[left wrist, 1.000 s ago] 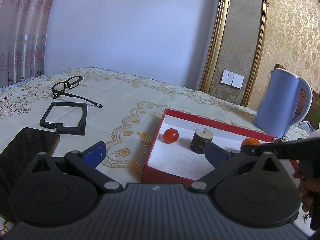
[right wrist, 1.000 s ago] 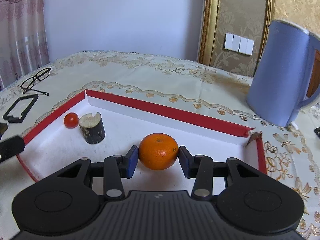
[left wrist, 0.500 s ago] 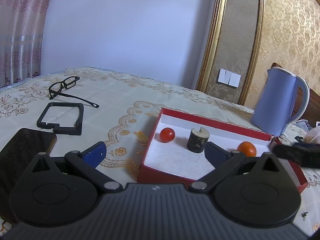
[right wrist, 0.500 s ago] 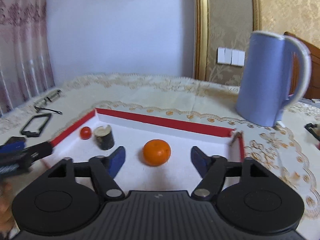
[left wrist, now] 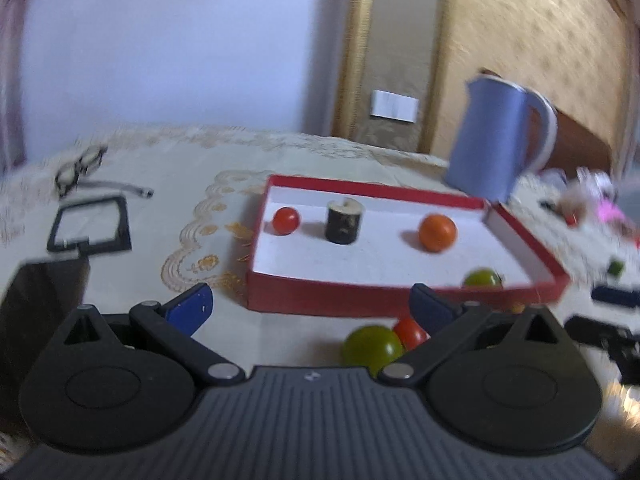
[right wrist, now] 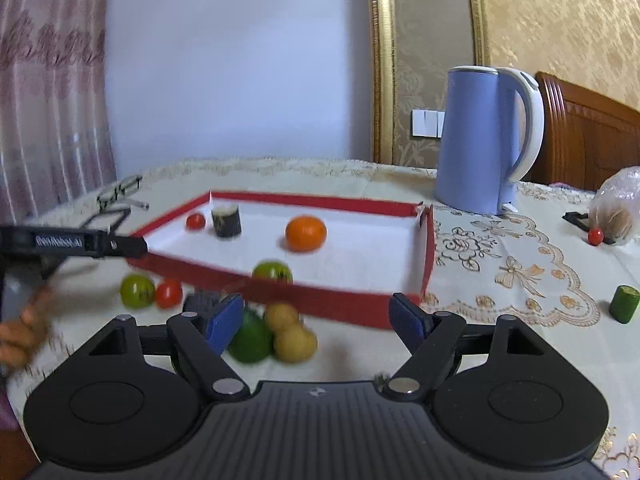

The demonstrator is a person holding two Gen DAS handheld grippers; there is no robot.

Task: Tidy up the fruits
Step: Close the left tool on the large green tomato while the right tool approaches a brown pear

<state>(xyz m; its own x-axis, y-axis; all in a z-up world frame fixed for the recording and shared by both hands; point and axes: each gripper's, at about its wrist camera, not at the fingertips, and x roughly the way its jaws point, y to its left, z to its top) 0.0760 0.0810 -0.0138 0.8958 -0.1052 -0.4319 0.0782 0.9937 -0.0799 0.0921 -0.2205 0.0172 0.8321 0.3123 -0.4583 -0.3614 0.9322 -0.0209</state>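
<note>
A red box (left wrist: 400, 296) (right wrist: 340, 308) with a white floor holds an orange (left wrist: 437, 233) (right wrist: 305, 233), a small red tomato (left wrist: 285, 220) (right wrist: 195, 221), a dark cane stub (left wrist: 344, 221) (right wrist: 226, 221) and a green fruit (left wrist: 482, 279) (right wrist: 273, 271). On the cloth before the box lie a green fruit (left wrist: 372, 347) (right wrist: 137, 290) and a red tomato (left wrist: 409, 332) (right wrist: 168, 293). A lime (right wrist: 250, 338) and two yellow fruits (right wrist: 294, 342) lie near my right gripper (right wrist: 318, 318). Both grippers are open and empty. My left gripper (left wrist: 308, 310) hovers before the box.
A blue kettle (left wrist: 496, 144) (right wrist: 486, 140) stands behind the box. Glasses (left wrist: 80, 168), a black frame (left wrist: 90, 230) and a dark phone (left wrist: 40, 300) lie at the left. A green stub (right wrist: 624, 304), a tomato (right wrist: 595, 236) and a plastic bag (right wrist: 618, 204) lie at the right.
My right gripper opened, let go of the orange in the box and drew back. My left gripper also drew back and rose, so the fruits before the box came into view.
</note>
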